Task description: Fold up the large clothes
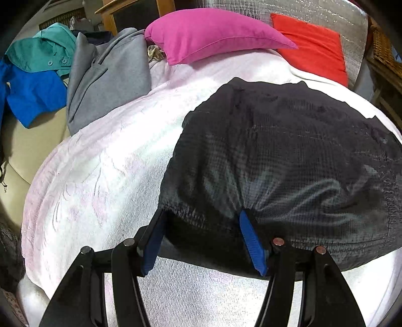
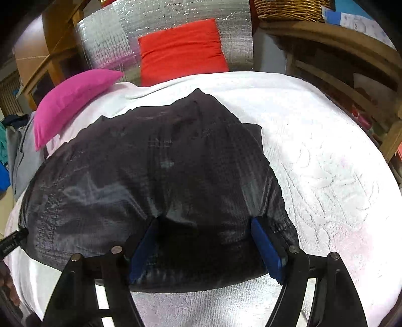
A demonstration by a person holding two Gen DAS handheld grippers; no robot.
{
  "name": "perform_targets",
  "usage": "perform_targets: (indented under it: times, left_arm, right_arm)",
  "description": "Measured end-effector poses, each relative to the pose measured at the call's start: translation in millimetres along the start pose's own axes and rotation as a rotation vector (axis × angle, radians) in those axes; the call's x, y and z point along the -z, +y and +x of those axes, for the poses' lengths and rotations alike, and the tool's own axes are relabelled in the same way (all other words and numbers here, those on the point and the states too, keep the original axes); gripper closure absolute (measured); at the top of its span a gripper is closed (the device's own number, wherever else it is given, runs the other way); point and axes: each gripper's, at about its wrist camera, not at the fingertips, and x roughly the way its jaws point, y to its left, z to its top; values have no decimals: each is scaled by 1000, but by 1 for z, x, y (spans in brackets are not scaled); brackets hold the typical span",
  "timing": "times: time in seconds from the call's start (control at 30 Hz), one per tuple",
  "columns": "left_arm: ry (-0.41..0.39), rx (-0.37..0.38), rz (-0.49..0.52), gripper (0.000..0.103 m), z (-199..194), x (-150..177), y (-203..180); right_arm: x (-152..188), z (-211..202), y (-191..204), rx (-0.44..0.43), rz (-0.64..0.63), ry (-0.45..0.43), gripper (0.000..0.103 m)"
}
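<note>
A black quilted garment (image 1: 289, 151) (image 2: 150, 163) lies spread on a white textured blanket (image 1: 100, 176) (image 2: 326, 163). My left gripper (image 1: 203, 212) holds the garment's near left edge. A wide bunch of gathered hem fills the gap between its blue pads (image 1: 251, 241), and creases fan out from the fingertips. In the right wrist view my right gripper (image 2: 203, 221) grips the near right edge the same way. Its jaws stand wide around a thick fold, and its fingertips are sunk into the fabric. The near hem hangs just above the blanket.
A pink pillow (image 1: 208, 32) (image 2: 70, 100) and a red cushion (image 1: 311, 47) (image 2: 181, 50) lie at the far end. Grey (image 1: 108, 75), teal (image 1: 42, 52) and blue (image 1: 32, 93) clothes are heaped far left. A wooden shelf (image 2: 351, 75) with a wicker basket (image 2: 289, 10) stands on the right.
</note>
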Motion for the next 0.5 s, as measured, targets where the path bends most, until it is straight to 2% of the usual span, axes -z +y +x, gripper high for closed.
perform_targets:
  times: [0.1, 0.2, 0.3, 0.43, 0.5]
  left_arm:
    - [-1, 6, 3, 40, 2, 2, -1]
    - [-1, 3, 4, 40, 3, 2, 0]
    - [1, 13, 7, 40, 1, 2, 2]
    - [-27, 82, -52, 40, -13, -9, 21]
    - [-58, 101, -99, 33, -17, -20, 37]
  right_arm:
    - [2, -16, -3, -18, 9, -37, 24]
    - [4, 4, -6, 0, -12, 41, 24]
    - [0, 0, -7, -15, -1, 38, 23]
    - [-11, -20, -16, -77, 26, 2, 23]
    - [-20, -23, -25, -75, 33, -13, 23]
